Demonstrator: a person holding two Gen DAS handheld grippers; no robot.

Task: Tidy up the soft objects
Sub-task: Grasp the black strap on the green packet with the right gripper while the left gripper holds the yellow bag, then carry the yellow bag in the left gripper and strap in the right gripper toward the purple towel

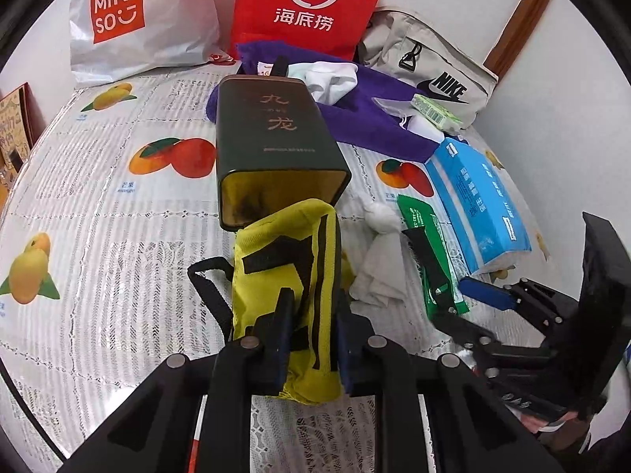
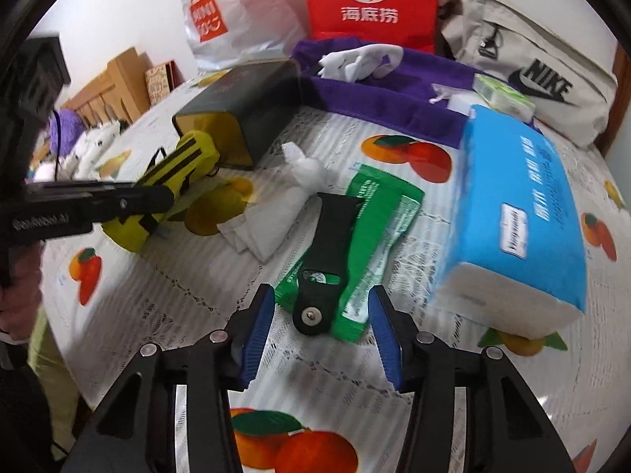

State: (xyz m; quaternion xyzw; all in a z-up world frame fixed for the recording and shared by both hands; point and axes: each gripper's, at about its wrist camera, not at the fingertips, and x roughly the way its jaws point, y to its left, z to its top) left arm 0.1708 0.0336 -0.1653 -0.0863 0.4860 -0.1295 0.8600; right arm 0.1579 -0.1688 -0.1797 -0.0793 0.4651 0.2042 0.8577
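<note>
My left gripper is shut on a yellow pouch with black straps. The pouch's far end lies at the open mouth of a dark green tin that rests on its side. The right wrist view shows the same pouch and tin at the left. My right gripper is open and low over the table. Between its blue pads lies the near end of a green packet with a black strap on top. The pads do not press on either.
A crumpled white cloth lies between pouch and packet. A blue tissue pack sits to the right. Behind are a purple towel, a Nike bag, a red bag and a white Miniso bag.
</note>
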